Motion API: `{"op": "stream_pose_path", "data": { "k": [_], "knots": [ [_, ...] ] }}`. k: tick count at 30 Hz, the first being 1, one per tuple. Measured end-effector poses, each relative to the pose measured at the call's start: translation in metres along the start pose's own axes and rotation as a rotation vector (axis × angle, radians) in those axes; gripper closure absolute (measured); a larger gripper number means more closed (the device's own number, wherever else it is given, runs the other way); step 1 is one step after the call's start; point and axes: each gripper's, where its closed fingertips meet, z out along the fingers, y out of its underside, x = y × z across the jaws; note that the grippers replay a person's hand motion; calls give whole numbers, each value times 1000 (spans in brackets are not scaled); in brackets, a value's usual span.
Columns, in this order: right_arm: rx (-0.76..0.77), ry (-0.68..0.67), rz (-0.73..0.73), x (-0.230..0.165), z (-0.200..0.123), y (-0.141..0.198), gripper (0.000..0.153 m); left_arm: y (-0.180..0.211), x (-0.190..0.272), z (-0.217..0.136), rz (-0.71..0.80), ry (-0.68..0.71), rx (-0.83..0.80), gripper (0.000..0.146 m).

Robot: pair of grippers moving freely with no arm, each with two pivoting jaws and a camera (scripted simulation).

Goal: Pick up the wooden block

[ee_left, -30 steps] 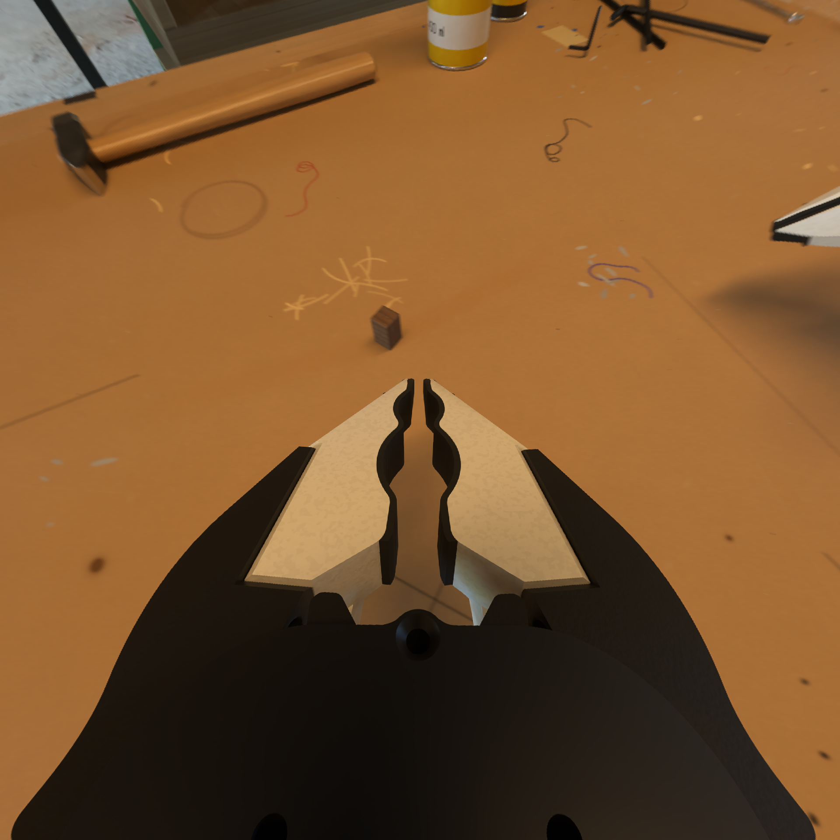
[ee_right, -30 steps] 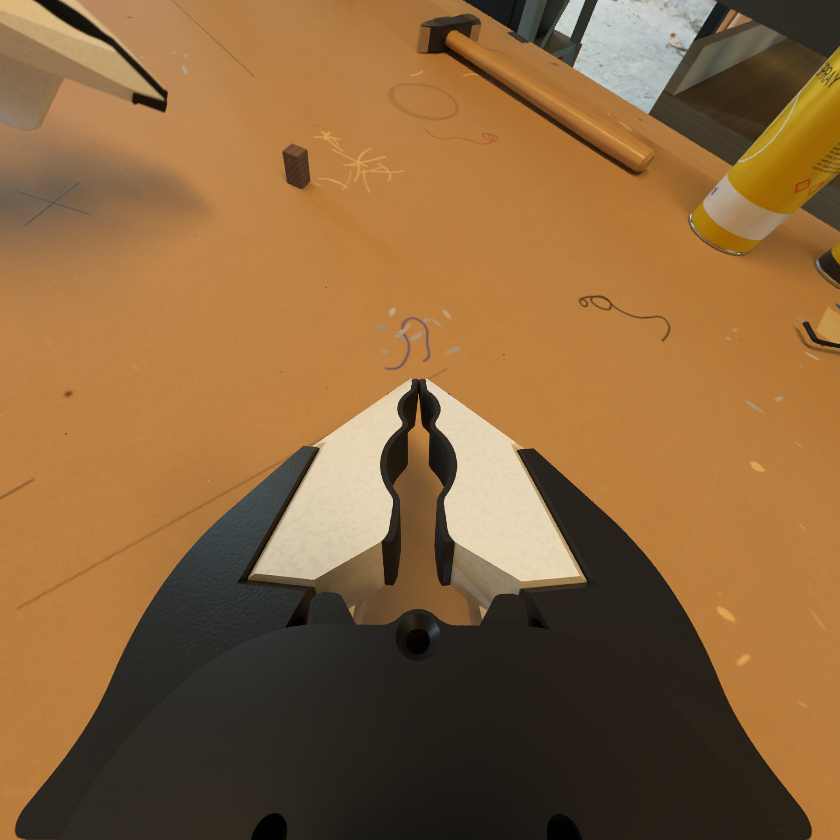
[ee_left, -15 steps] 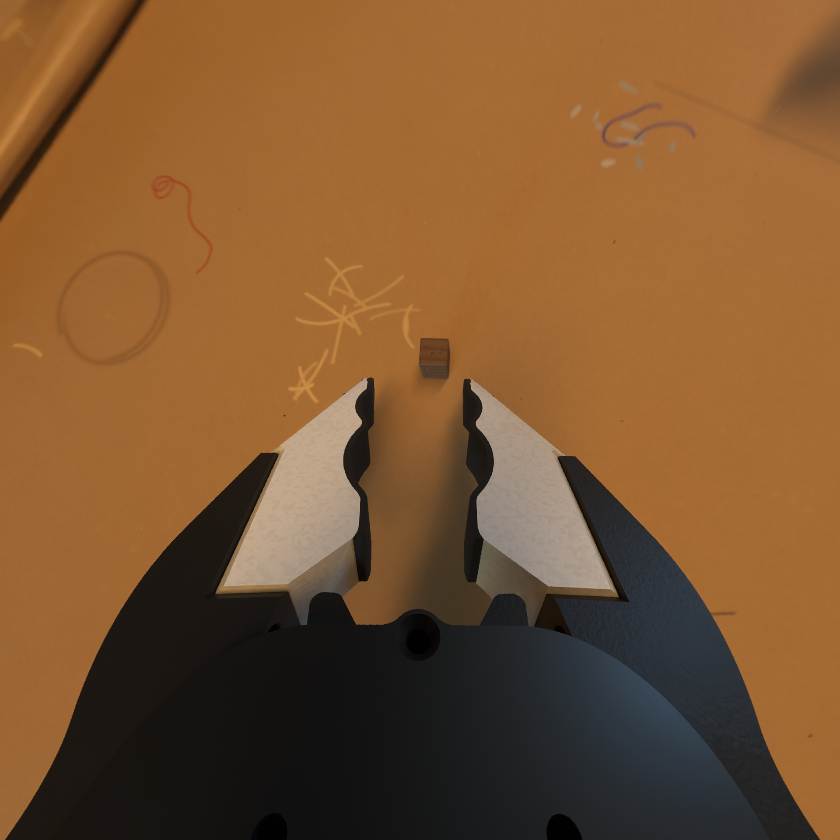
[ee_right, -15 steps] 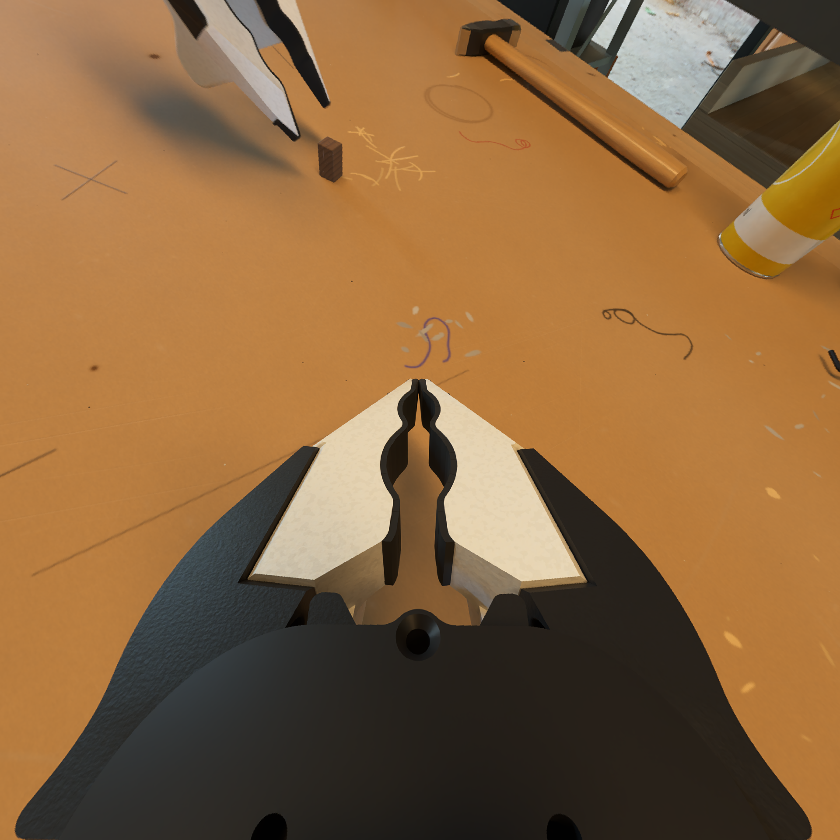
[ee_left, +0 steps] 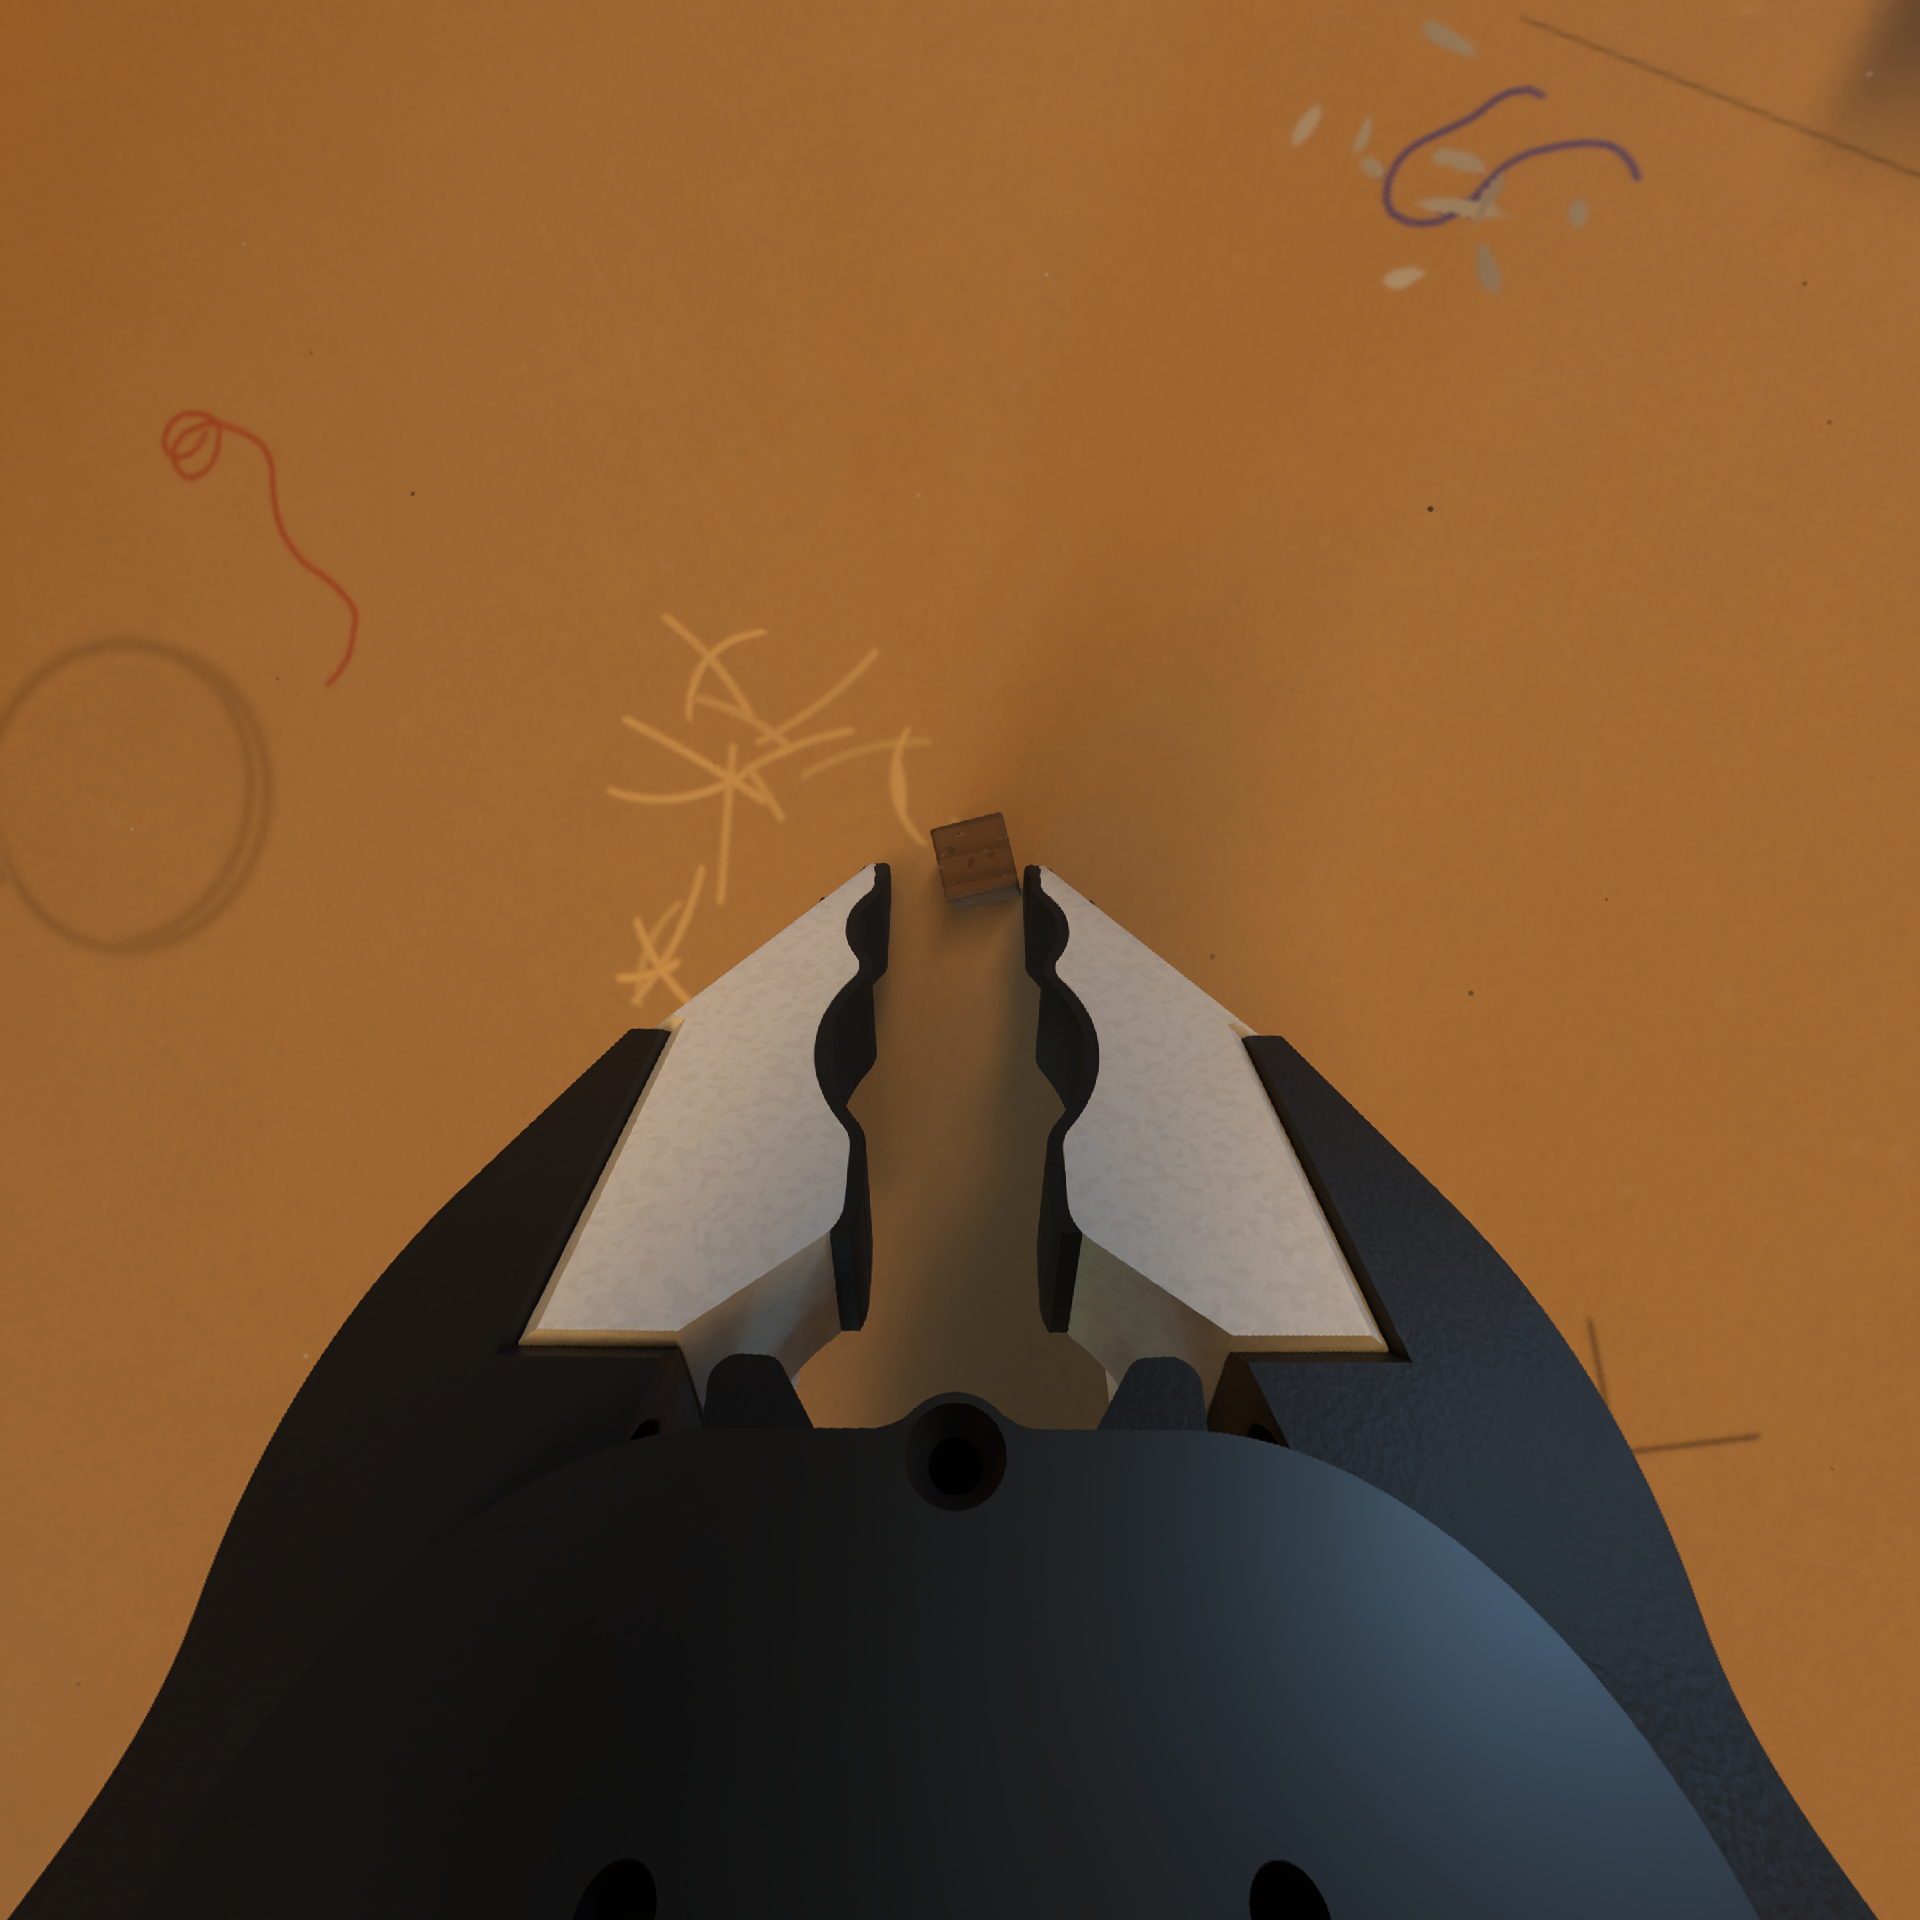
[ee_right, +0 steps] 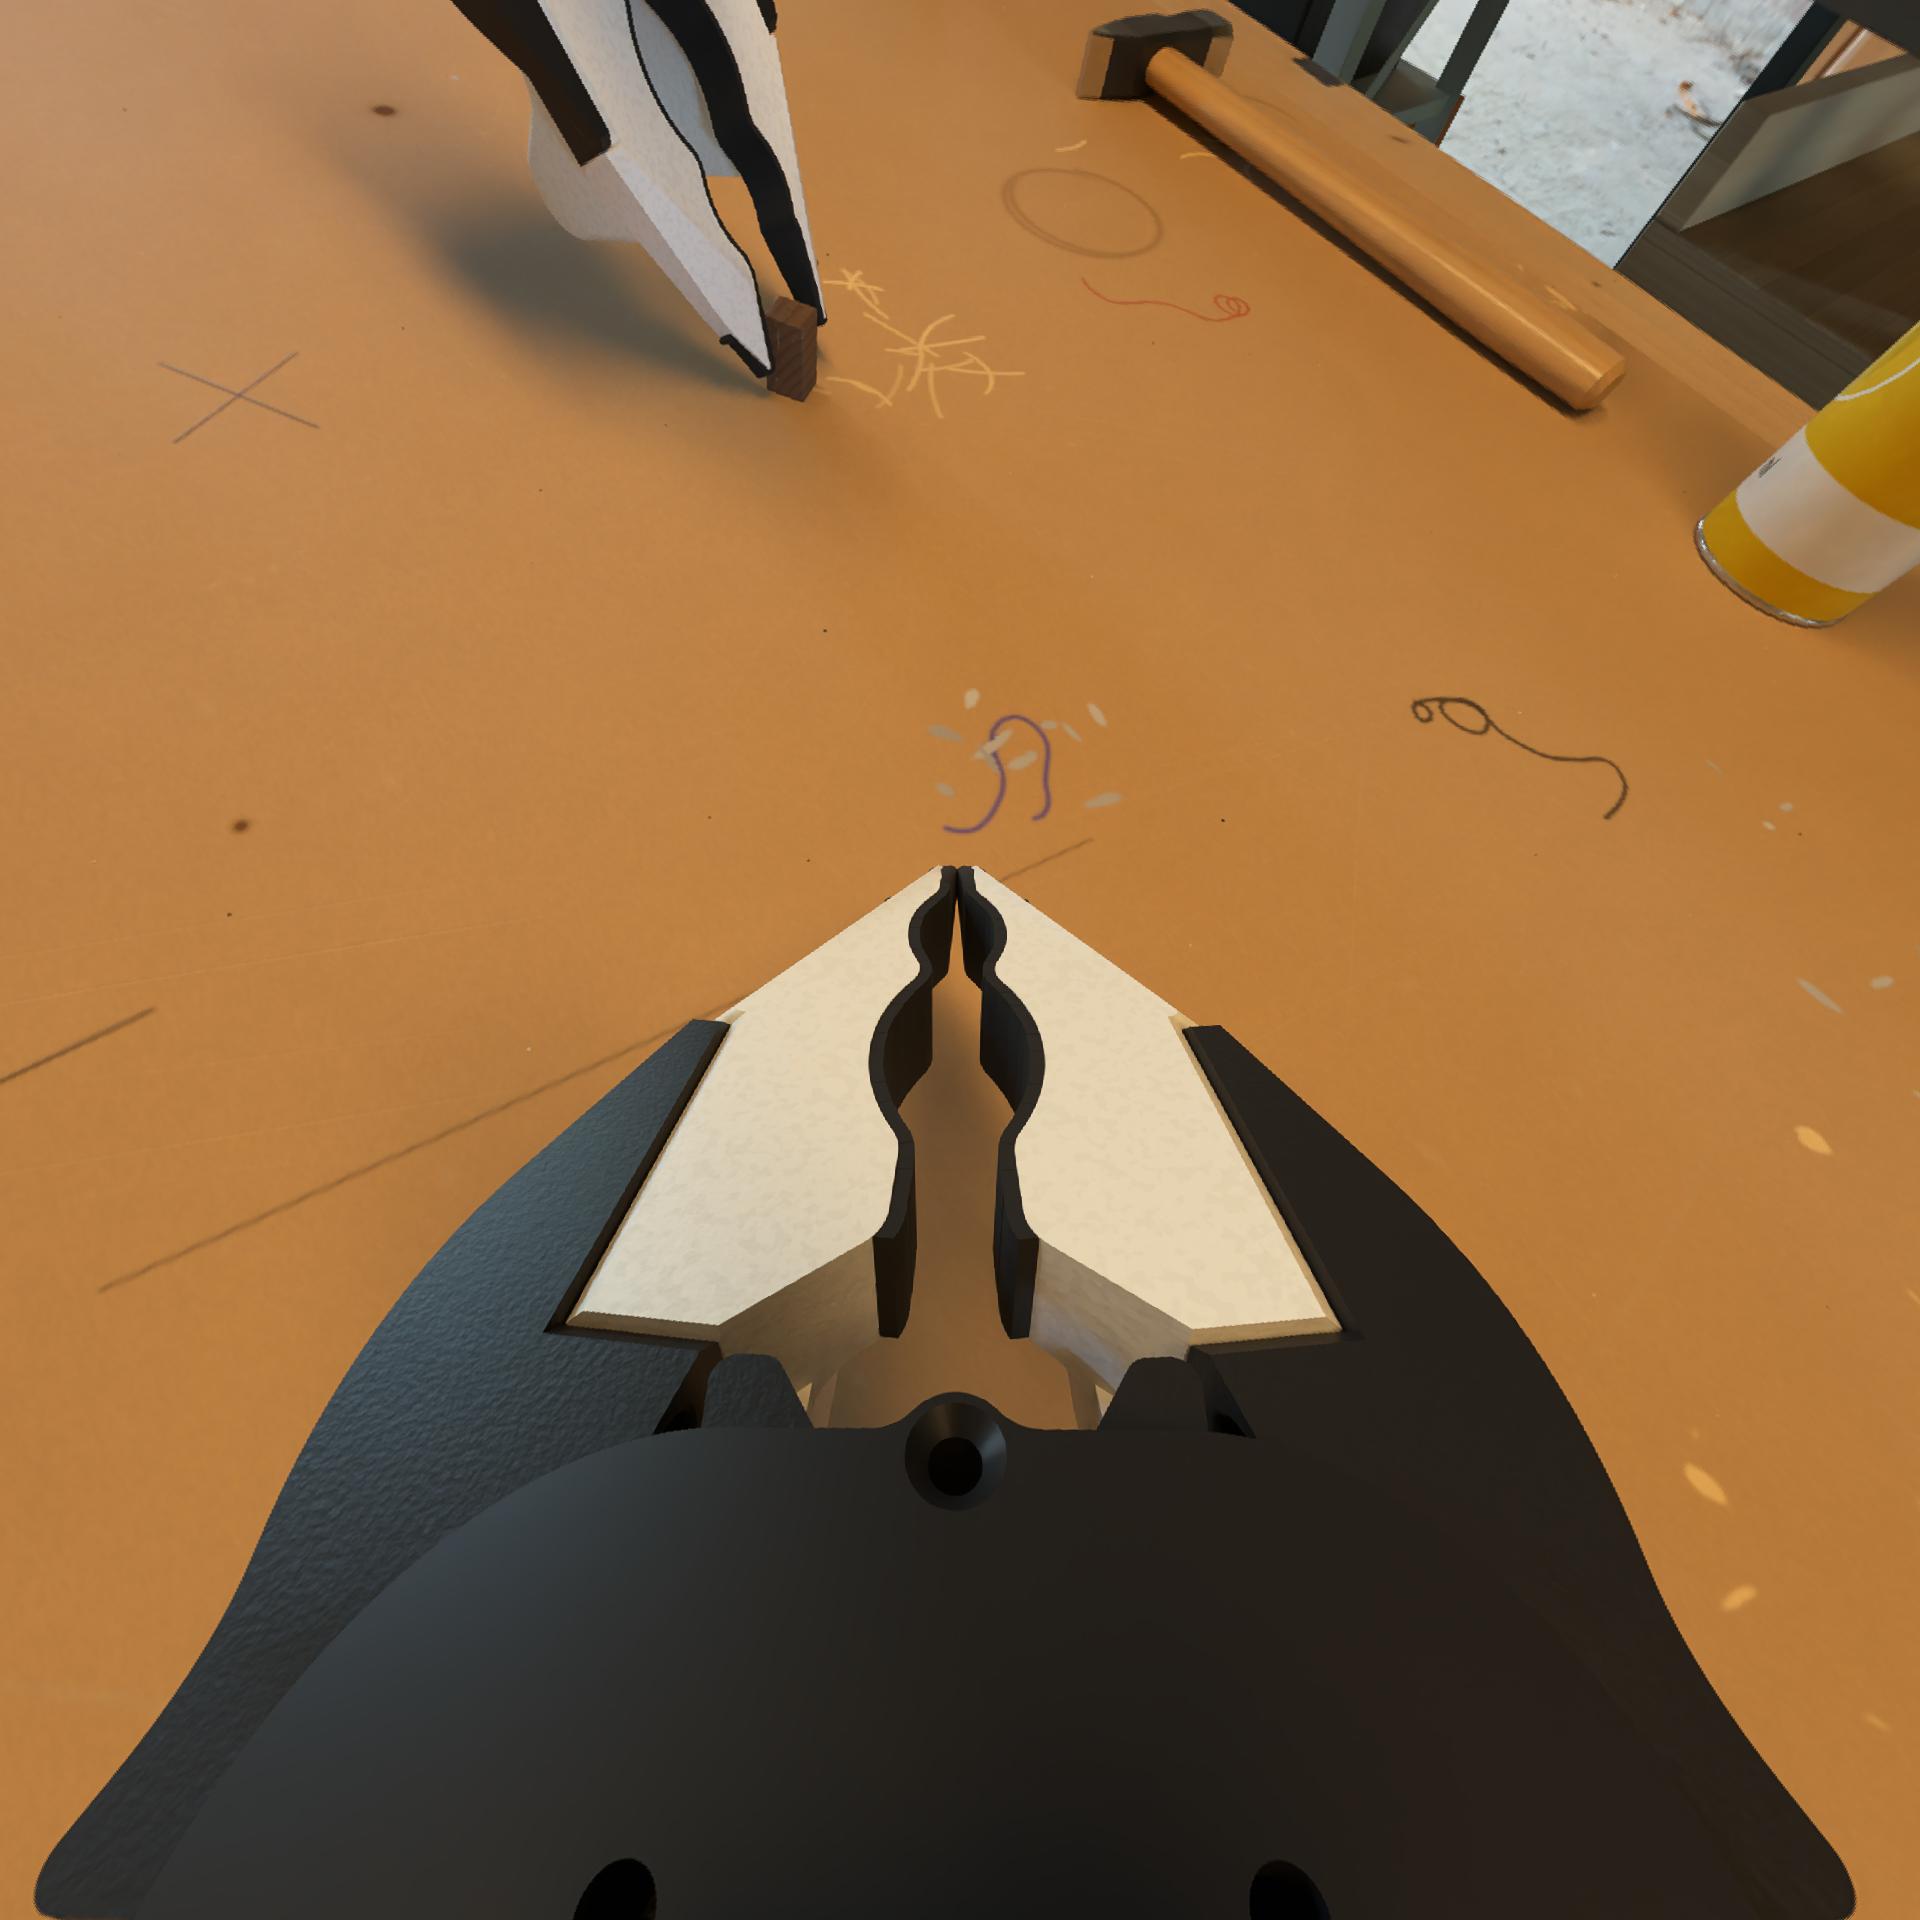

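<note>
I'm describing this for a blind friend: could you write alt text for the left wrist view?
The left gripper points down at an orange-brown tabletop, jaws open, with a small wooden block standing just beyond its tips. Pale wood shavings lie left of the block.

Setting: workshop. Evidence: broad orange-brown workbench top (ee_right: 1351, 935) scored with pencil marks, a drawn circle (ee_right: 1081, 213), a cross (ee_right: 239, 395) and ruled lines. Pale wood shavings (ee_left: 748, 758) and bits of thread scattered on it. Hammer (ee_right: 1351, 197) with wooden handle lies at the far edge; yellow-and-white spray can (ee_right: 1829, 520) near it. Concrete floor (ee_right: 1558, 94) beyond the bench.
</note>
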Motion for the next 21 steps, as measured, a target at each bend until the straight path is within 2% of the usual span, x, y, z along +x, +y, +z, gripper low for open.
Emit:
{"op": "stream_pose_path", "data": {
  "k": [7,11,17,21],
  "knots": [
    [-18,21,9,3,1,2,153,0,1,0,-46,-3,8,123],
    [-28,22,1,2,2,3,153,-1,4,1,-65,10,24,132],
    [-34,22,0,2,3,4,153,-1,4,1,-92,11,23,132],
    [-32,25,-2,2,3,3,153,-3,3,2,-73,-36,20,132]
  ]
}}
